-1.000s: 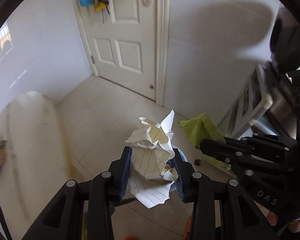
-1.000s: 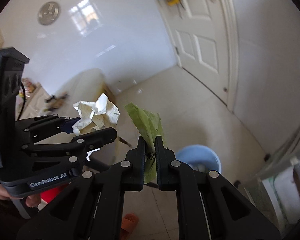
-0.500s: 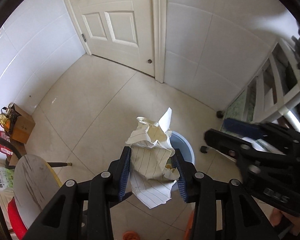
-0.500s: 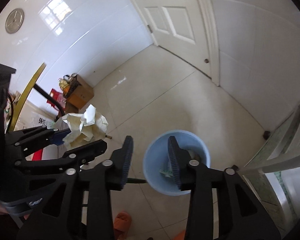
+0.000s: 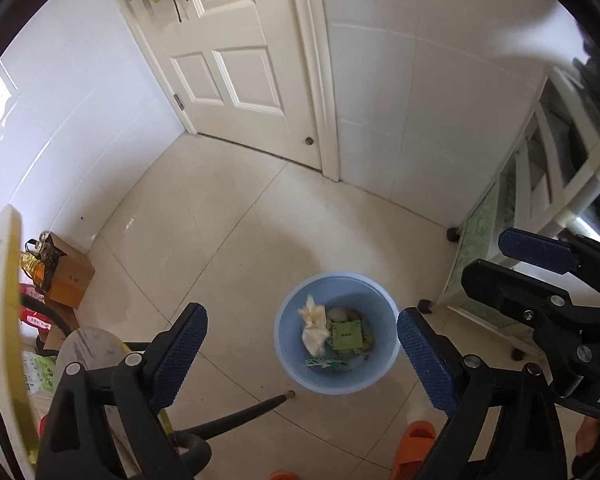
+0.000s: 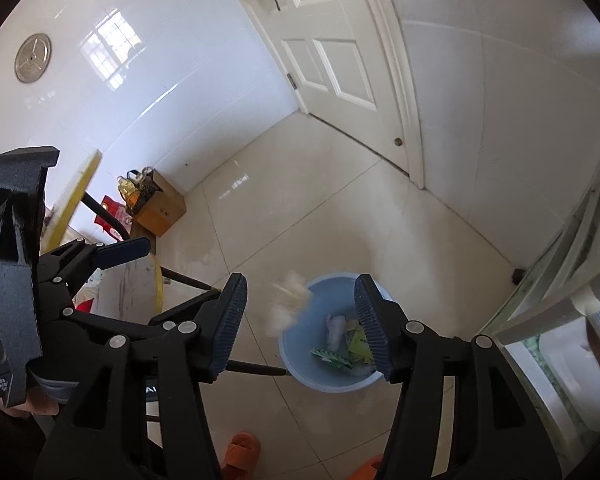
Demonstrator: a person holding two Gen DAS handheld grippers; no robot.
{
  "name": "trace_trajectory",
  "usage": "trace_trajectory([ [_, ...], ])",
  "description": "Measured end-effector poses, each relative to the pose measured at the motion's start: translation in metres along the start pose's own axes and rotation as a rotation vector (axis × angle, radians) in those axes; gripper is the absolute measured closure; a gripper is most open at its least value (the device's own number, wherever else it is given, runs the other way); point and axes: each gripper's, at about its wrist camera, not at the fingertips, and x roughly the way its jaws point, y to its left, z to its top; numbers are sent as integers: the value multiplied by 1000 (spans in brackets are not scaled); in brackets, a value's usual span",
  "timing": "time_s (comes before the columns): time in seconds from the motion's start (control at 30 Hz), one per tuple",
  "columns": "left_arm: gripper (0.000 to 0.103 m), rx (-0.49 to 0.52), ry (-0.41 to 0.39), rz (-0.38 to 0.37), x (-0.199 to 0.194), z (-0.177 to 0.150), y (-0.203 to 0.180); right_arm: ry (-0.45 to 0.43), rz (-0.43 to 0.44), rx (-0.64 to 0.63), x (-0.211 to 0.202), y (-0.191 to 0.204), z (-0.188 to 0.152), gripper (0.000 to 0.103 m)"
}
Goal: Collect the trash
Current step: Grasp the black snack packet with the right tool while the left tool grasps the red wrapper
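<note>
A blue bin (image 5: 332, 384) stands on the tiled floor below both grippers. My left gripper (image 5: 300, 356) hangs over it with its jaws opening wide and nothing between them. A crumpled lined paper (image 5: 312, 326) shows inside the bin's opening. In the right wrist view that crumpled paper (image 6: 288, 304) is a blur in mid-fall over the left rim of the bin (image 6: 328, 384). My right gripper (image 6: 300, 320) is over the bin too, jaws opening and empty. A green wrapper (image 6: 356, 340) lies in the bin among other scraps.
Orange slippers (image 5: 416, 440) lie on the floor near the bin. A small round stool (image 5: 92, 352) with black legs and a yellow-edged table (image 5: 4, 300) stand left. A cardboard box (image 5: 70, 280) sits by the wall, a white rack (image 5: 540, 200) at right, a shut door (image 5: 236, 60) behind.
Both grippers came down over the bin. The right jaws let the green wrapper go first, then the left jaws spread and the crumpled paper dropped out.
</note>
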Motion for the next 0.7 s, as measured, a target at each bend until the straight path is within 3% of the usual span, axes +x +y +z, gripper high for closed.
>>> trace_trajectory([
  [0.23, 9, -8, -132, 30, -87, -24, 3, -74, 1, -62, -58, 42, 2, 45],
  [0.5, 1, -70, -352, 116, -223, -99, 48, -225, 15, -193, -147, 139, -5, 26],
  [0.7, 1, -123, -438, 165, -295, -167, 94, -283, 45, -308, -183, 229, -17, 15],
])
